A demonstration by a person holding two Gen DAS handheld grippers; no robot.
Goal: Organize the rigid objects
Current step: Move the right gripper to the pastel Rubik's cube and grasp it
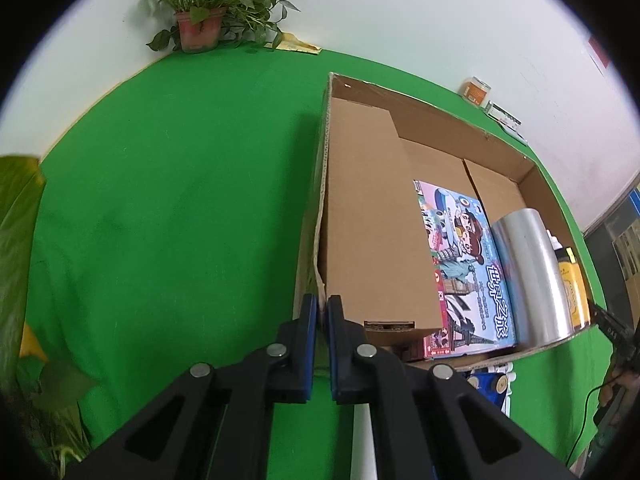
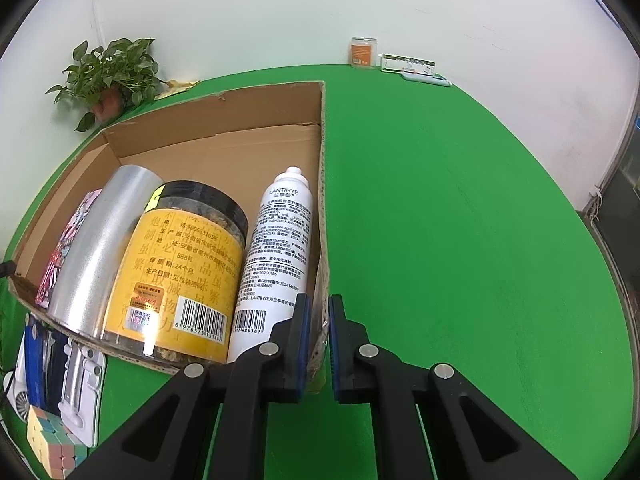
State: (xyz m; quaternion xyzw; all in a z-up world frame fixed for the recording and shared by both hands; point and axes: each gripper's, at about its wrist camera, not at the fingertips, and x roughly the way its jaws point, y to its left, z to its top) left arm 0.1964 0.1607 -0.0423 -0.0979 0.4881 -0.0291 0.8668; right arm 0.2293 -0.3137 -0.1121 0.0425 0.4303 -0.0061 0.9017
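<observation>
Open brown cardboard box (image 1: 372, 216) on green cloth, each side wall apparently pinched by left gripper (image 1: 322, 308) and right gripper (image 2: 319, 308).

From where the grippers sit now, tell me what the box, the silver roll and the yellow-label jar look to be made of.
Box: corrugated cardboard, matte brown; fluted layers show along its cut edge.
Silver roll: probably wound clear plastic film, glossy with a soft sheen; foil is possible.
Yellow-label jar: seemingly clear plastic, contents visible above and below the glossy printed label, with a black lid.
</observation>
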